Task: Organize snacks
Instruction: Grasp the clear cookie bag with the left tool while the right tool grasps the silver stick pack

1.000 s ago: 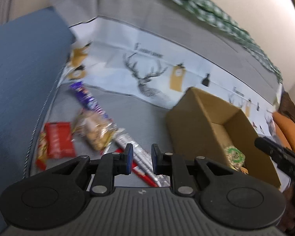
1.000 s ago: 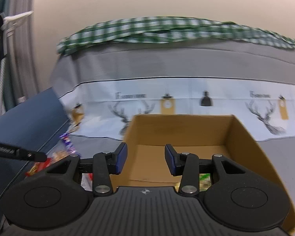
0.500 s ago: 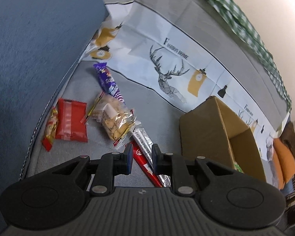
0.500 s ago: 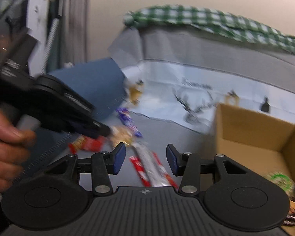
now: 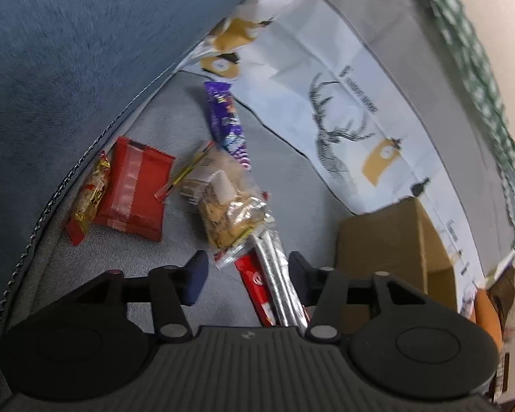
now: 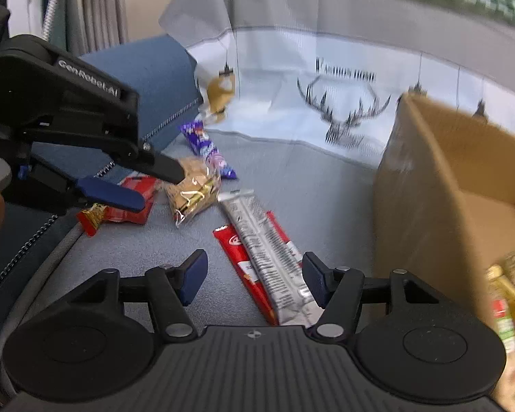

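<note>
Left to right on the grey cushion: a small gold-and-red candy touching a flat red packet; a crinkled clear bag of biscuits with a purple bar behind it; then a silver stick pack lying partly over a long red wrapper; at far right, the open cardboard box, which already holds some packets.

Our left tool hovers with jaws wide above the lower end of the biscuit bag and the red wrapper, holding nothing. Our right tool is likewise wide and empty, its jaws either side of the silver and red sticks.

We judge every snack light. The biscuit bag looks soft, slippery and crushable, best pinched at its sealed end. The stick packs look slim and fairly stiff; a grip across the middle should serve.

The sticks' near ends are hidden behind the tool bodies, the box contents are blurred and cut off, and wrapper print is unreadable.
</note>
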{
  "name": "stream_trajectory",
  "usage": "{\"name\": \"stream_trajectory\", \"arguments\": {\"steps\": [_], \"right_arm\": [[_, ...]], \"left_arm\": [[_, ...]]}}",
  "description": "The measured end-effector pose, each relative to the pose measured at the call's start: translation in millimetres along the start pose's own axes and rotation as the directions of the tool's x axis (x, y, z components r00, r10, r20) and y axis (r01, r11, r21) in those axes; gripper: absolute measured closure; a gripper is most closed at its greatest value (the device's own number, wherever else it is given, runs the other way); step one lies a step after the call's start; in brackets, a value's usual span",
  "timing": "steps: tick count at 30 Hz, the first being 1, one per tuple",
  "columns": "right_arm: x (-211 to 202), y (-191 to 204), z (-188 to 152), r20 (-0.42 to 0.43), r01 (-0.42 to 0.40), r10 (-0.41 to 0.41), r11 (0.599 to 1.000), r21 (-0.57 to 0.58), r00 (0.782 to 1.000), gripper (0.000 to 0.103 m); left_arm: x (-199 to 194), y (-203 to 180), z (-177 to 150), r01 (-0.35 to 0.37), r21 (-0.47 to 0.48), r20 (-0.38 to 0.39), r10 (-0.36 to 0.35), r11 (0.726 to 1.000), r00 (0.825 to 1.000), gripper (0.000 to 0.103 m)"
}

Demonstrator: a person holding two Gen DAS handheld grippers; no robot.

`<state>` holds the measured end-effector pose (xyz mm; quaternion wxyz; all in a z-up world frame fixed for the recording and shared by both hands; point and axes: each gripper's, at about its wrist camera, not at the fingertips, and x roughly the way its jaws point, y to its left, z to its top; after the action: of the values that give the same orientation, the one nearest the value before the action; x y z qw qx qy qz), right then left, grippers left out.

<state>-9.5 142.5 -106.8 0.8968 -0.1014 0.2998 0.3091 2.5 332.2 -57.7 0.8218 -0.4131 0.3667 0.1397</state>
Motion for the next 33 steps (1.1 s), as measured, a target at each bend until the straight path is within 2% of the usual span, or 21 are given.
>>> {"name": "stream_trajectory", "arguments": {"steps": [2, 5, 9, 14, 16, 20, 22, 28, 33], "right_arm": [[8, 3, 2, -0.012, 0.016, -0.016, 1.000, -0.011, 1.000, 0.035], [23, 3, 4, -0.038, 0.037, -0.038, 0.999, -0.017, 0.999, 0.031], [33, -2, 3, -0.072, 0.067, -0.067, 0.998, -0.010, 0.995, 0.028], [44, -9, 1, -0.118, 0.069, -0.066, 0.998, 0.015, 0.991, 0.029], [42, -8, 0, -0.109, 0.068, -0.067, 0.998, 0.005, 0.992, 0.035], [36, -5, -2, -0.101, 0.040, -0.040, 0.999, -0.011, 0.994, 0.064], [33, 0, -4, -0.094, 0.028, -0.032, 0.999, -0.038, 0.995, 0.069], [16, 11, -13, -0.091, -0.020, 0.010, 0.994, -0.106, 0.996, 0.072], [-1, 16, -23, -0.109, -0.034, 0.021, 0.992, -0.119, 0.994, 0.072]], "left_arm": [[10, 0, 7, -0.012, -0.017, 0.005, 0.012, 1.000, 1.000, 0.033], [22, 2, 19, -0.023, -0.038, 0.015, 0.024, 0.999, 1.000, 0.023], [37, 9, 30, -0.016, -0.110, 0.003, 0.016, 0.994, 1.000, 0.022], [49, 7, 34, -0.062, -0.076, -0.002, 0.062, 0.995, 0.998, 0.024], [50, 7, 34, -0.068, -0.066, 0.003, 0.068, 0.995, 0.998, 0.028], [47, -1, 29, -0.078, -0.013, 0.017, 0.079, 0.997, 0.997, 0.041], [44, -6, 26, -0.085, 0.023, 0.025, 0.084, 0.996, 0.996, 0.049], [20, 0, 16, -0.078, 0.045, 0.026, 0.077, 0.996, 0.997, 0.052], [-2, 3, -3, -0.120, 0.103, -0.009, 0.121, 0.987, 0.993, 0.052]]}}
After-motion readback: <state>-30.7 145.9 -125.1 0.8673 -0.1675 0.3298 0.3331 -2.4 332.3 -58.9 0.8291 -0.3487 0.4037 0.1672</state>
